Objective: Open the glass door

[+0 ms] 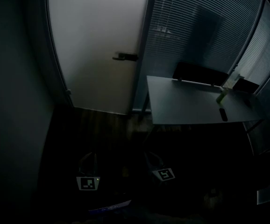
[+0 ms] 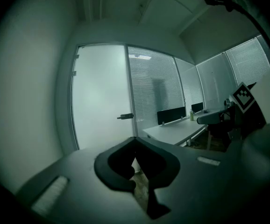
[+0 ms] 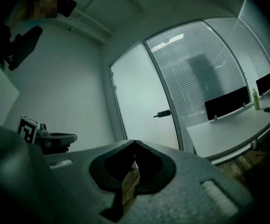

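Observation:
The frosted glass door (image 1: 95,41) stands closed at the far side of a dim room, and its dark lever handle (image 1: 124,56) sits on the right edge. Both grippers are low in the head view, well short of the door. My left gripper (image 1: 88,166) is at the bottom left and my right gripper (image 1: 154,162) at the bottom middle. In the left gripper view the left gripper (image 2: 136,139) has its jaws meeting with nothing between them, and the handle (image 2: 125,116) is far ahead. My right gripper (image 3: 134,143) also looks shut and empty, pointing toward the handle (image 3: 163,113).
A glass wall with blinds (image 1: 195,27) runs right of the door. A white desk (image 1: 186,106) stands at the right with a black divider screen (image 1: 198,73), a green bottle (image 1: 222,95) and a small dark device (image 1: 223,114). A plain wall (image 1: 13,101) is on the left.

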Motion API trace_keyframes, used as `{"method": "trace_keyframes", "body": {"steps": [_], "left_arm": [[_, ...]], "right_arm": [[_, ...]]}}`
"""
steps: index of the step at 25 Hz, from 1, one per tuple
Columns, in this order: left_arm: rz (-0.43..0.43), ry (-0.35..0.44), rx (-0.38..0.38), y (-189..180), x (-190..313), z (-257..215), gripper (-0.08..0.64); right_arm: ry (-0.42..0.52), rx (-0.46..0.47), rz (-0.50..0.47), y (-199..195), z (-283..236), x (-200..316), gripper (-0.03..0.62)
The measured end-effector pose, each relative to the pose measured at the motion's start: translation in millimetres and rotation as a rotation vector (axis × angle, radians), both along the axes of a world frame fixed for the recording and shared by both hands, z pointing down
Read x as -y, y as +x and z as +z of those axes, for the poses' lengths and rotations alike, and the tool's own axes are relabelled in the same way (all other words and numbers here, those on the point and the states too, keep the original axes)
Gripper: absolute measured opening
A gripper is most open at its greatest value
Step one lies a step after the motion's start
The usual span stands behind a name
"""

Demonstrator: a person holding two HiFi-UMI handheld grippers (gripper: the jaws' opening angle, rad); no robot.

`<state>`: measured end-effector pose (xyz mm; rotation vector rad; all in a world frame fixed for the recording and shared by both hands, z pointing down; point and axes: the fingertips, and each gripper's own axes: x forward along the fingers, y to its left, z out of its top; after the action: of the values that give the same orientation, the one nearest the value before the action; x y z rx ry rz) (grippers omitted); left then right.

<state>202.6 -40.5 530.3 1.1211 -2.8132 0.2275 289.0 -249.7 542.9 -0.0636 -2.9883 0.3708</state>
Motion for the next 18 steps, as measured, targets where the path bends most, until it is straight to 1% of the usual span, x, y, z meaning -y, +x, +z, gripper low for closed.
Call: {"method": "trace_keyframes", "body": {"steps": [3, 7, 13, 18], "left_arm": [[0.004, -0.011, -0.003, -20, 8, 1, 0.005], [0.001, -0.022, 0.008, -49, 20, -8, 0.005], [-0.002, -0.012, 0.003, -106, 55, -3, 0.005], [0.006, -0.021, 0.014, -142, 86, -11, 0.005]], "right_arm": [[0.000, 0.006, 0.001, -21, -3, 11, 0.003], [-0.003, 0.021, 0.001, -50, -14, 24, 0.003], [-0.006, 0.025, -0.007, -109, -7, 56, 0.003], [-0.009, 0.027, -0.002, -142, -14, 87, 0.002]]}}
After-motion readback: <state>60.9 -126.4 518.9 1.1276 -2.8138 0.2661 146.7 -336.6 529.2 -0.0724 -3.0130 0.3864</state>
